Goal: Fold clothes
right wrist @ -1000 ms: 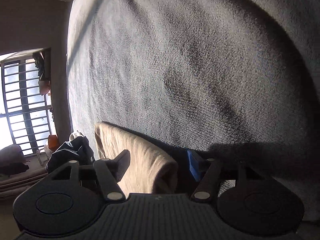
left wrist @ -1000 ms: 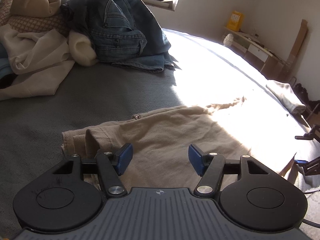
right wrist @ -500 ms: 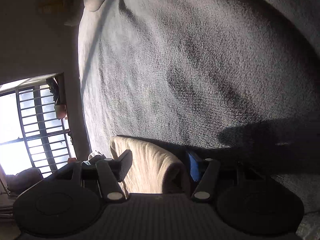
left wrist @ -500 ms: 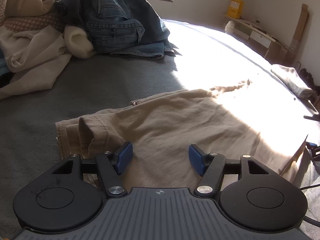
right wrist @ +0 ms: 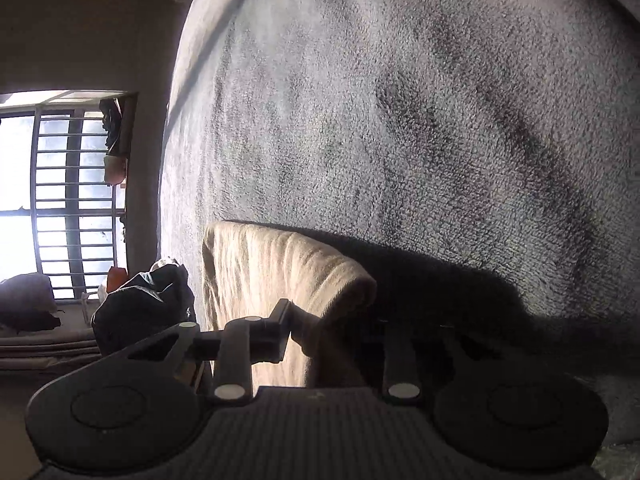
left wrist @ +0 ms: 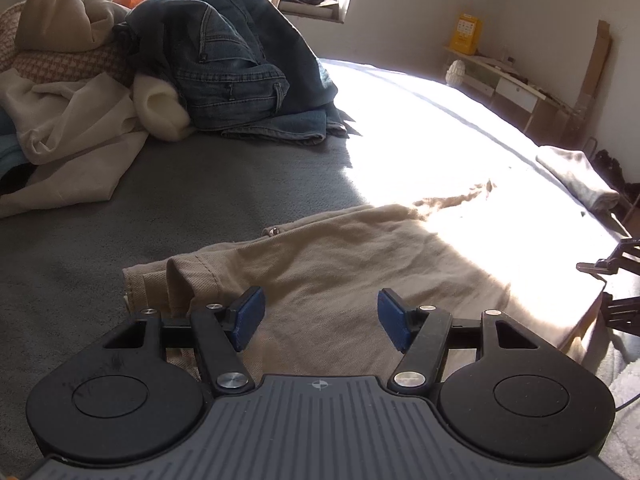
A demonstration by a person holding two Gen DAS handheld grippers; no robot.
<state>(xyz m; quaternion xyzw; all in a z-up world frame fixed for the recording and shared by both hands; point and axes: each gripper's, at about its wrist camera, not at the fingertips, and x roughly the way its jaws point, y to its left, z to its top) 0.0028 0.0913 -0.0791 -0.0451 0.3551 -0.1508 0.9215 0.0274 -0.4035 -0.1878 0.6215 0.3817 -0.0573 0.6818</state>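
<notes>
Beige trousers (left wrist: 360, 264) lie flat on the grey bed cover (left wrist: 160, 200), waistband and button toward the left. My left gripper (left wrist: 320, 316) hovers open just above the waistband end, and its blue pads (left wrist: 248, 312) touch no cloth. In the right wrist view a hanging fold of the same trousers (right wrist: 272, 272) droops over the bed's side. My right gripper (right wrist: 332, 328) has its jaws closing, and the fold is pinched between them. Its far finger is lost in shadow.
A heap of unfolded clothes fills the back left: blue jeans (left wrist: 224, 60) and cream garments (left wrist: 60, 120). A pale folded cloth (left wrist: 576, 176) lies at the bed's right edge. A low shelf with a yellow box (left wrist: 468, 34) stands by the wall. A barred window (right wrist: 60, 200) lets in strong sunlight.
The right gripper's jaws have narrowed onto the trouser fold and it has shifted along the bed's edge. The left gripper stays open over the waistband, barely moved.
</notes>
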